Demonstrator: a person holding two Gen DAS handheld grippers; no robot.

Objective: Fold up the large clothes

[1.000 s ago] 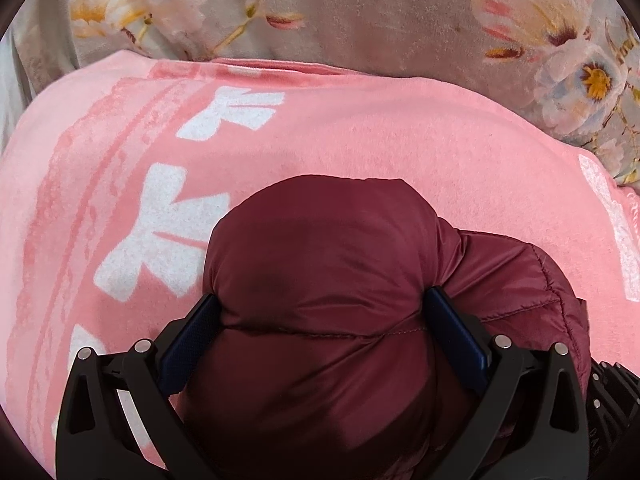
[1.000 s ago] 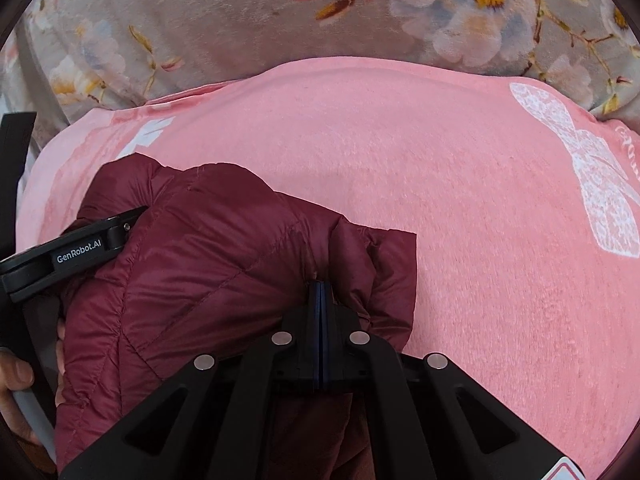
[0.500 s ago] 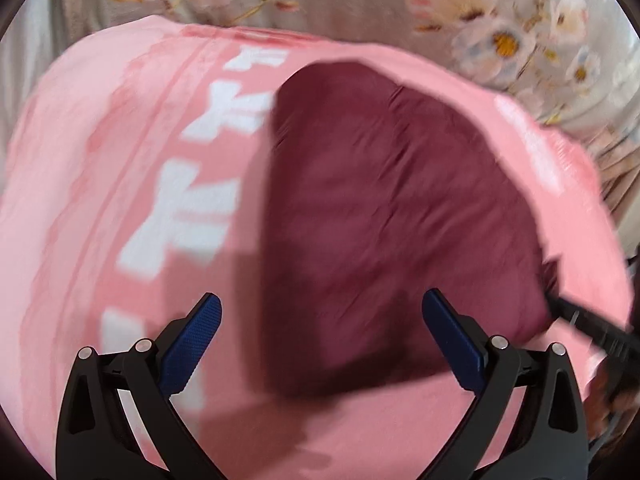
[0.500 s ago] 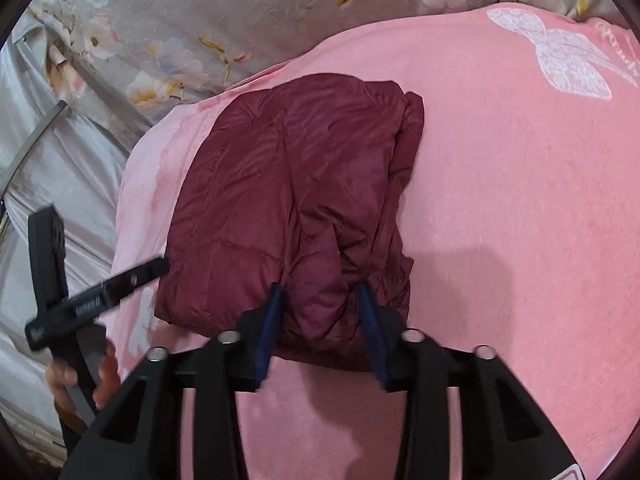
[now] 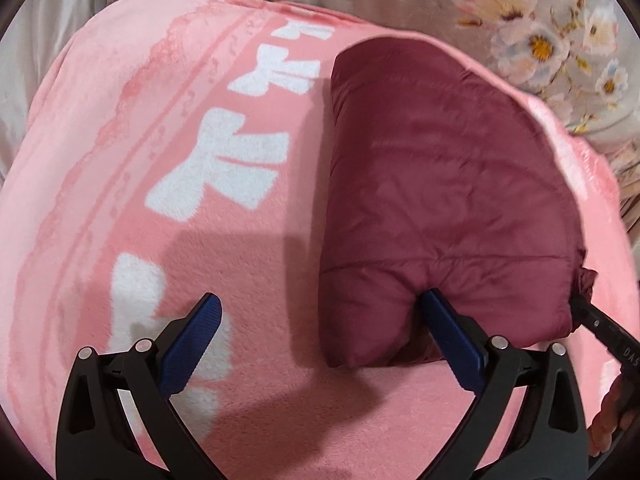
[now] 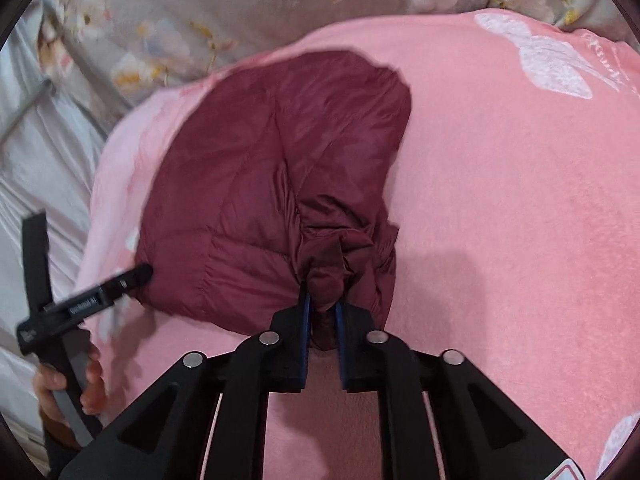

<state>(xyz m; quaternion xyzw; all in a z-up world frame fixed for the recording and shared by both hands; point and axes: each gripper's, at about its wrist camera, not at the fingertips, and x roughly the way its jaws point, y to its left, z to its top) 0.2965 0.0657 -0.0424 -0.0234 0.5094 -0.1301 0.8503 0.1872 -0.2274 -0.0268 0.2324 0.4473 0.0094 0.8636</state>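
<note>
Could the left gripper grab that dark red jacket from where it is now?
Probably yes. The left gripper is open, and one finger already presses the folded jacket's near edge on the pink blanket. Nothing lies between; it would need shifting right.

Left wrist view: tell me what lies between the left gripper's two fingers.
Mostly bare pink blanket with a shadow on it. The open left gripper holds nothing; only its right finger presses the near edge of the folded maroon jacket.
</note>
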